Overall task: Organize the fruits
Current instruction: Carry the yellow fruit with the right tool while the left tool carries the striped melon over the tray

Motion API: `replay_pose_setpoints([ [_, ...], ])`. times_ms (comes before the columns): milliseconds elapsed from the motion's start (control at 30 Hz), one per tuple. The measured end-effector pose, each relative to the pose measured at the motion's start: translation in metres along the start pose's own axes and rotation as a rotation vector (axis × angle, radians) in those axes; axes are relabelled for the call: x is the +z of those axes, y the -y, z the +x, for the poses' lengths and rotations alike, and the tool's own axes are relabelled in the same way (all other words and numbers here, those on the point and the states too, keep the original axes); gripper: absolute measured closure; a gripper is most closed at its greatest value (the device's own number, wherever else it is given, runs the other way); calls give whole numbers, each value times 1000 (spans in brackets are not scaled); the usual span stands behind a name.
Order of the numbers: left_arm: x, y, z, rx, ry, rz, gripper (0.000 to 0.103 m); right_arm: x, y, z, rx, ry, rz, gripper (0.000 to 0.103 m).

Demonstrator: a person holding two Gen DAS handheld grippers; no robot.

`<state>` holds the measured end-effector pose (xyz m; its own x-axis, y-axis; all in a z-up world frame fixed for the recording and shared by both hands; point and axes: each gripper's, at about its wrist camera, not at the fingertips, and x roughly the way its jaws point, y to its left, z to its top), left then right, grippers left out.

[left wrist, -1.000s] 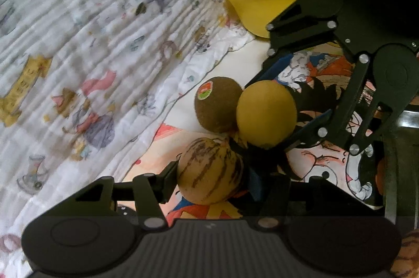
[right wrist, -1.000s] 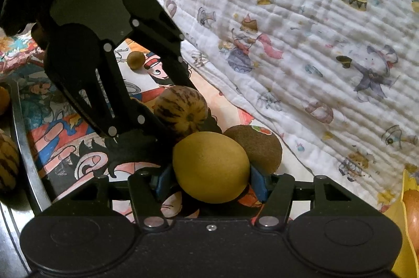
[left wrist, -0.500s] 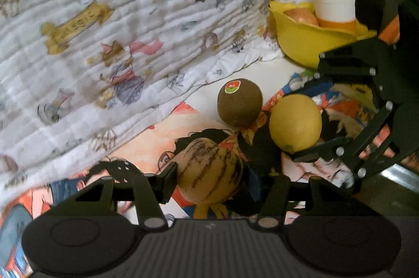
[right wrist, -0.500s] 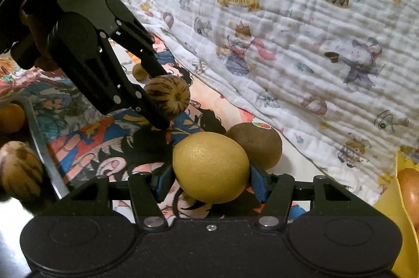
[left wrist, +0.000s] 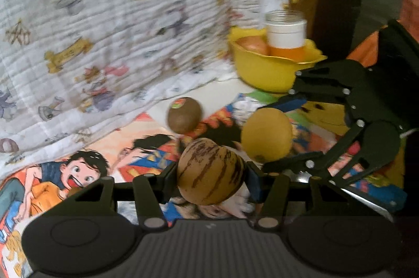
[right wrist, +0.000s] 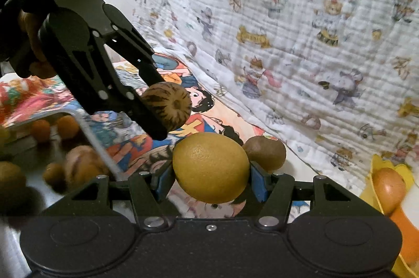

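Observation:
My left gripper (left wrist: 212,173) is shut on a tan fruit with brown stripes (left wrist: 210,172) and holds it above the cartoon-print cloth; it also shows in the right wrist view (right wrist: 167,109). My right gripper (right wrist: 210,177) is shut on a yellow lemon (right wrist: 210,168), also seen from the left wrist (left wrist: 267,137), lifted off the cloth. A brown kiwi with a sticker (left wrist: 184,115) lies on the cloth beyond both, seen just right of the lemon in the right wrist view (right wrist: 264,153).
A yellow bowl (left wrist: 269,71) holds a peach-coloured fruit (right wrist: 389,190) and a white-and-orange jar (left wrist: 285,38). A metal tray (right wrist: 89,131) at left holds several small orange and brown fruits. A printed white blanket (right wrist: 301,42) rises behind.
Both grippers have risen with their fruits and drawn apart; the left one with the striped fruit has moved left and up. The kiwi stays in place.

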<state>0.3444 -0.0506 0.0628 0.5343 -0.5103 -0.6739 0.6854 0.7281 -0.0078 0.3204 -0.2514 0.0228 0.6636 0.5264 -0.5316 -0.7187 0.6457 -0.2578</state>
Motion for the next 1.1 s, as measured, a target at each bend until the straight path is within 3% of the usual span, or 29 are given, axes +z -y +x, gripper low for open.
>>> replay_pose_setpoints([
  [467, -42, 90, -27, -111, -70, 61, 44, -44, -44, -81, 49, -38, 30, 41],
  [700, -59, 109, -27, -128, -117, 75, 44, -64, -57, -96, 69, -77, 56, 41],
  [1100, -67, 131, -17, -172, -194, 151, 44, -74, -77, -103, 142, -114, -13, 41],
])
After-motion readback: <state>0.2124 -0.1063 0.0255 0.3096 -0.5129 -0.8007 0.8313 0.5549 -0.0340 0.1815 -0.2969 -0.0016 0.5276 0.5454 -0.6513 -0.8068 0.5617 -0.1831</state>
